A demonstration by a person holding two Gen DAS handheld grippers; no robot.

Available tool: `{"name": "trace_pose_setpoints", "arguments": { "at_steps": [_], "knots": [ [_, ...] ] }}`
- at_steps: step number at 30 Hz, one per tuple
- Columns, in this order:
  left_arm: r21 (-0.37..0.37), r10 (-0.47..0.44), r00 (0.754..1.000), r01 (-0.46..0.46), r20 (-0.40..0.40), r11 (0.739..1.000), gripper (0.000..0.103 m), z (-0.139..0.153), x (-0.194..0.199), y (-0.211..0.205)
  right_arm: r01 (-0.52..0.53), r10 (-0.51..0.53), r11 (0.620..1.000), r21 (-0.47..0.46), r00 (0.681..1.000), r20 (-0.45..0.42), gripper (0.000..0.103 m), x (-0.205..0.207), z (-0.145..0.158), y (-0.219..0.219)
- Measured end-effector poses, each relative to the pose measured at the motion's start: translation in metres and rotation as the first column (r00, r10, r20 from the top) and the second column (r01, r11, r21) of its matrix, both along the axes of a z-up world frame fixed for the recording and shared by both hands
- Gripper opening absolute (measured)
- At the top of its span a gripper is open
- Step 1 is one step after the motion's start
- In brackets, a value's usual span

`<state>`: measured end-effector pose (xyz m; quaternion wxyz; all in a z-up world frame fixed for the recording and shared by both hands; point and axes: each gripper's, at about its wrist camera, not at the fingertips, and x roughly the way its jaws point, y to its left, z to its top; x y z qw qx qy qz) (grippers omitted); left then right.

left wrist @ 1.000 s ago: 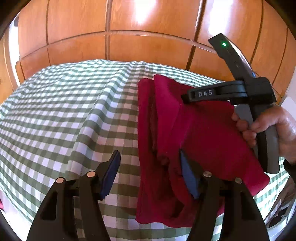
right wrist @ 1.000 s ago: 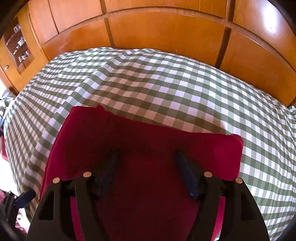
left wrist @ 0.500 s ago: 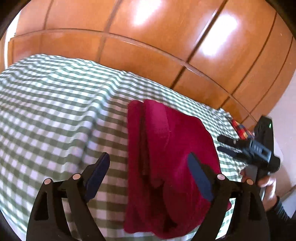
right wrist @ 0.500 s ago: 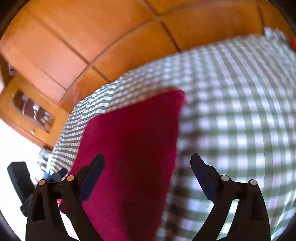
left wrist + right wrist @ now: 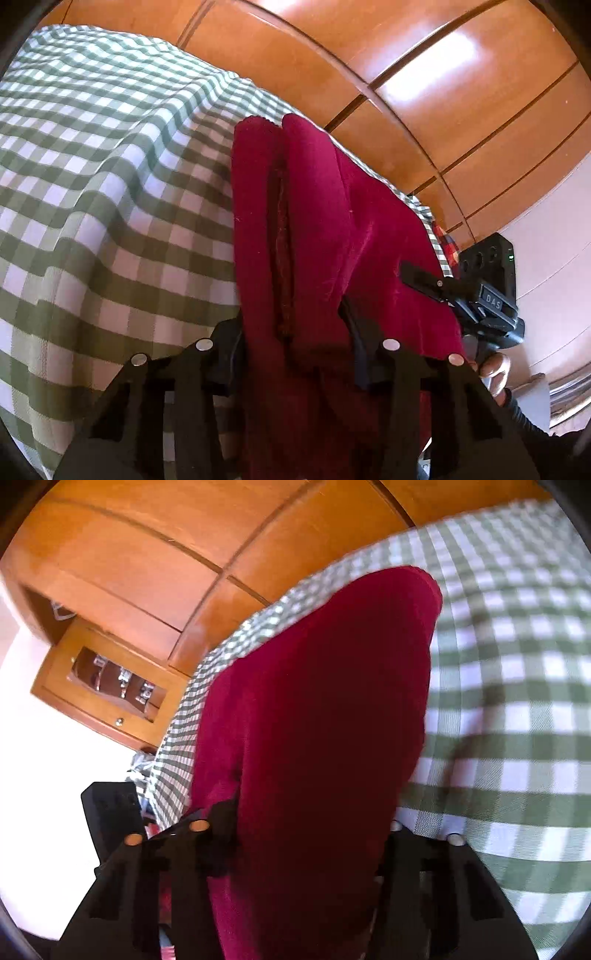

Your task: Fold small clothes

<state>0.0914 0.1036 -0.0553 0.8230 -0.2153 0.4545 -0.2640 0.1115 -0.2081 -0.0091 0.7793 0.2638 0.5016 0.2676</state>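
On the green-checked bench we are working a red garment, already doubled into a long strip running from six o'clock toward twelve, its edges stacked at the left. Our left hand-held gripper has just been closing, and its jaws are now pinching the near end of the strip. Our right hand-held gripper has been closing likewise and is gripping the garment's other near corner. We are judging one fold done; carrying this end forward is remaining.
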Motion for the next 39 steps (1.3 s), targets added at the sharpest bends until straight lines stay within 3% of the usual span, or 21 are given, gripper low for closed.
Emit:
{"name": "trace_pose_setpoints", "arguments": {
  "at_steps": [6, 11, 14, 18, 21, 22, 23, 24, 26, 28, 29, 32, 35, 37, 39],
  "knots": [
    [-0.027, -0.080, 0.995, 0.082, 0.051, 0.996, 0.039, 0.024, 0.011, -0.027, 0.046, -0.034, 0.996, -0.073, 0.987, 0.157, 0.042, -0.009, 0.057, -0.022],
    [0.008, -0.193, 0.972, 0.193, 0.132, 0.981, 0.039, 0.060, 0.048, -0.098, 0.192, -0.160, 0.976, -0.100, 0.952, 0.261, 0.042, -0.002, 0.097, -0.081],
    [0.060, -0.273, 0.944, 0.267, 0.187, 0.962, 0.039, 0.084, 0.075, -0.165, 0.319, -0.280, 0.943, -0.095, 0.915, 0.292, 0.042, 0.000, 0.108, -0.135],
    [0.134, -0.368, 0.911, 0.347, 0.186, 0.928, 0.038, 0.090, 0.102, -0.244, 0.468, -0.426, 0.876, -0.120, 0.865, 0.266, 0.042, -0.002, 0.089, -0.201],
    [0.272, -0.414, 0.900, 0.368, 0.138, 0.889, 0.034, 0.069, 0.113, -0.304, 0.554, -0.527, 0.804, -0.214, 0.832, 0.175, 0.043, -0.012, 0.047, -0.252],
    [0.365, -0.417, 0.903, 0.356, 0.105, 0.861, 0.036, 0.053, 0.118, -0.326, 0.571, -0.560, 0.785, -0.240, 0.820, 0.121, 0.045, -0.014, 0.028, -0.264],
    [0.438, -0.417, 0.904, 0.340, 0.090, 0.832, 0.037, 0.040, 0.120, -0.341, 0.580, -0.583, 0.780, -0.232, 0.810, 0.063, 0.051, -0.017, 0.006, -0.274],
    [0.474, -0.417, 0.904, 0.329, 0.090, 0.817, 0.040, 0.032, 0.120, -0.351, 0.590, -0.592, 0.777, -0.220, 0.803, 0.065, 0.055, -0.020, -0.001, -0.277],
    [0.537, -0.405, 0.904, 0.275, 0.137, 0.797, 0.046, 0.031, 0.118, -0.365, 0.605, -0.600, 0.768, -0.212, 0.794, 0.094, 0.061, -0.026, 0.000, -0.276],
    [0.572, -0.408, 0.900, 0.256, 0.153, 0.779, 0.047, 0.034, 0.119, -0.370, 0.609, -0.605, 0.754, -0.246, 0.790, 0.100, 0.075, -0.024, 0.005, -0.275],
    [0.571, -0.402, 0.902, 0.251, 0.155, 0.782, 0.048, 0.038, 0.119, -0.366, 0.611, -0.607, 0.743, -0.273, 0.787, 0.108, 0.083, -0.025, 0.009, -0.276],
    [0.534, -0.357, 0.916, 0.213, 0.182, 0.818, 0.052, 0.058, 0.113, -0.348, 0.624, -0.608, 0.701, -0.345, 0.776, 0.169, 0.085, -0.037, 0.032, -0.281],
    [0.526, -0.303, 0.915, 0.125, 0.268, 0.842, 0.052, 0.077, 0.094, -0.333, 0.649, -0.595, 0.651, -0.394, 0.758, 0.267, 0.085, -0.059, 0.054, -0.278],
    [0.486, -0.293, 0.900, 0.108, 0.323, 0.867, 0.051, 0.089, 0.079, -0.321, 0.642, -0.544, 0.634, -0.431, 0.766, 0.342, 0.080, -0.072, 0.071, -0.262],
    [0.468, -0.307, 0.882, 0.116, 0.358, 0.876, 0.051, 0.096, 0.064, -0.316, 0.615, -0.483, 0.630, -0.475, 0.789, 0.380, 0.062, -0.083, 0.081, -0.241]
  ]
}}
